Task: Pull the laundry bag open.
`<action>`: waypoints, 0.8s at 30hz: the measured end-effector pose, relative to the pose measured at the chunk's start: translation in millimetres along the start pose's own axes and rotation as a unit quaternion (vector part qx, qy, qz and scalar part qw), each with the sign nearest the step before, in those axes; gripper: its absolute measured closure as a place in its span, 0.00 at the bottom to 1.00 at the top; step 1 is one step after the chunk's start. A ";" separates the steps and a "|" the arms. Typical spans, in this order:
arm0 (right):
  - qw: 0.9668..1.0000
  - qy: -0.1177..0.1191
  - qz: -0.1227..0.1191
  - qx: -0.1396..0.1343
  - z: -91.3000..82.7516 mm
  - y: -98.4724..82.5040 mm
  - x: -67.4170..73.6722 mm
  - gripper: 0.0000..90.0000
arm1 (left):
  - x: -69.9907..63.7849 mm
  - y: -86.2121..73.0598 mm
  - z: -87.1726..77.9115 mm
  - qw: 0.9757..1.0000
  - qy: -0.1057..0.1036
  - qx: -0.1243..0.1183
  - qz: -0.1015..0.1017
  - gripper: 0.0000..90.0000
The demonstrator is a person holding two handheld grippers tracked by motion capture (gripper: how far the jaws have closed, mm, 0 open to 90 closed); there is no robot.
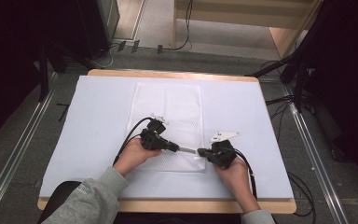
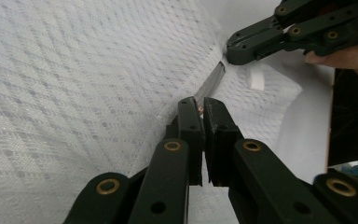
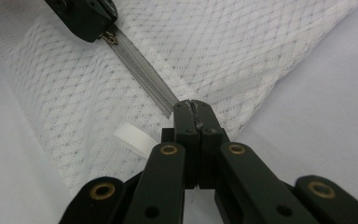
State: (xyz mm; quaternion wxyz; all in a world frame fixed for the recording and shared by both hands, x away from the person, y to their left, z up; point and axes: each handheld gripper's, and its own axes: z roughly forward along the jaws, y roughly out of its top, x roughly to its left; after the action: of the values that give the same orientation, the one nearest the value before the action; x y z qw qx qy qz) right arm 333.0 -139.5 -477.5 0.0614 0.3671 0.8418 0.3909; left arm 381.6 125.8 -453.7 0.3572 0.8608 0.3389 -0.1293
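A: Start at the near edge. What do the hands have?

B: The right gripper (image 3: 195, 110) has its jaws pressed together on the end of the zip (image 3: 142, 65), at the near right corner of the mesh bag (image 1: 168, 109). It seems to be anchoring that end.

A: And the other one?

B: The left gripper (image 2: 202, 106) is clamped on the small brass puller (image 2: 199, 108), a little way along the zip. In the high view the two grippers sit close together over the bag's near edge, with a short grey run of zip (image 1: 187, 150) between them.

A: So how far along is it?

B: Early or nearly finished, depending on direction. The puller stands near the anchored end. Whether the teeth between the grippers are meshed or parted I cannot tell; the strip looks flat and grey.

A: What's left?

B: If the bag is being opened, I judge almost the whole length is yet to run. If closing, only that short stretch remains.

A: Anything beyond?

B: A white tab (image 3: 134, 138) beside the zip, then the rest of the bag lying flat on the table (image 1: 242, 107).
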 end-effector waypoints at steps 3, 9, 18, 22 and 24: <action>1.000 -0.001 -0.002 -0.001 0.1 0.0 0.0 1.00 | 0.6 -0.9 0.2 1.000 -0.002 0.005 -0.001 0.98; 1.000 -0.002 -0.004 -0.002 0.2 -0.1 0.2 1.00 | 1.4 -1.4 1.3 1.000 -0.003 0.010 -0.003 0.98; 1.000 -0.004 0.015 0.009 -0.2 3.2 0.9 1.00 | -5.8 -2.4 1.2 1.000 0.006 0.002 0.006 0.98; 1.000 -0.004 0.010 0.007 1.4 6.6 1.2 1.00 | -4.0 -3.0 5.1 1.000 0.009 0.006 0.002 0.98; 1.000 -0.003 0.010 0.001 3.5 8.4 1.5 1.00 | -3.0 -3.0 6.9 1.000 0.008 0.007 0.001 0.98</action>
State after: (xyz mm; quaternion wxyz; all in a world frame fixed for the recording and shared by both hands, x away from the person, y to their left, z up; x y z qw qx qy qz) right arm 338.1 -132.8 -473.7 0.0600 0.3769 0.8382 0.3896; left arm 377.5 120.9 -458.8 0.3481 0.8647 0.3401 -0.1243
